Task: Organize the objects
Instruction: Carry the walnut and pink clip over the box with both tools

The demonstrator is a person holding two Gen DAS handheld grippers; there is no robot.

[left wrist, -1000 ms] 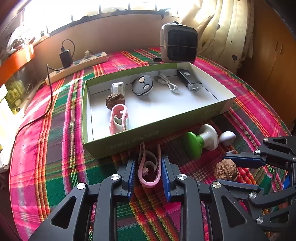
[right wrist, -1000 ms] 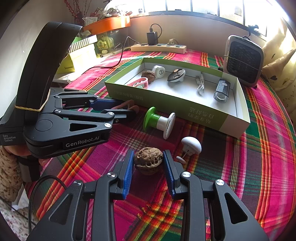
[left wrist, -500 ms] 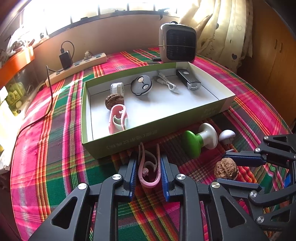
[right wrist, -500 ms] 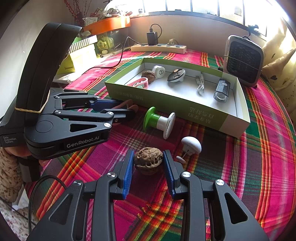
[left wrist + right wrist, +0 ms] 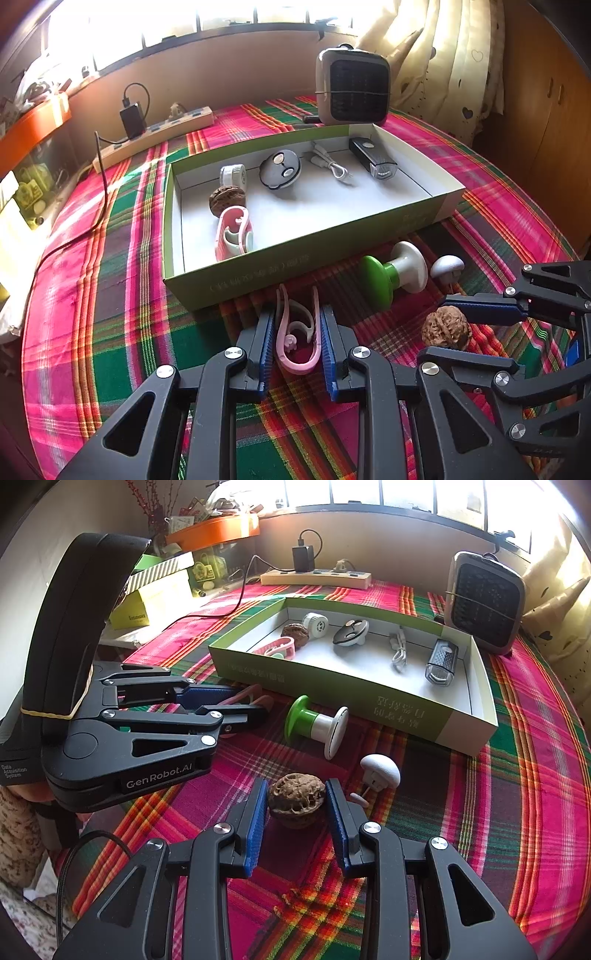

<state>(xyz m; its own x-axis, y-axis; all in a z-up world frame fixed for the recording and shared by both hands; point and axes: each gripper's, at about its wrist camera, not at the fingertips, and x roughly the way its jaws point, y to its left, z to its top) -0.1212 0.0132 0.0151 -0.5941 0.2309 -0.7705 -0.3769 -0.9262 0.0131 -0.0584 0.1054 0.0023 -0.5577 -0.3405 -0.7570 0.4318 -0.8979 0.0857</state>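
My left gripper is shut on a pink clip just in front of the green box; its blue pads press both sides of the clip. My right gripper is shut on a walnut on the plaid cloth; the walnut also shows in the left wrist view. The box holds another walnut, another pink clip, a white round cap, a grey key fob, a white cable and a black light.
A green-and-white stamp-like knob and a small white mushroom-shaped piece lie on the cloth between the grippers and the box. A grey heater stands behind the box. A power strip lies at the back.
The left gripper's jaws have drawn in a little on the pink clip. The right gripper and its walnut have not visibly moved.
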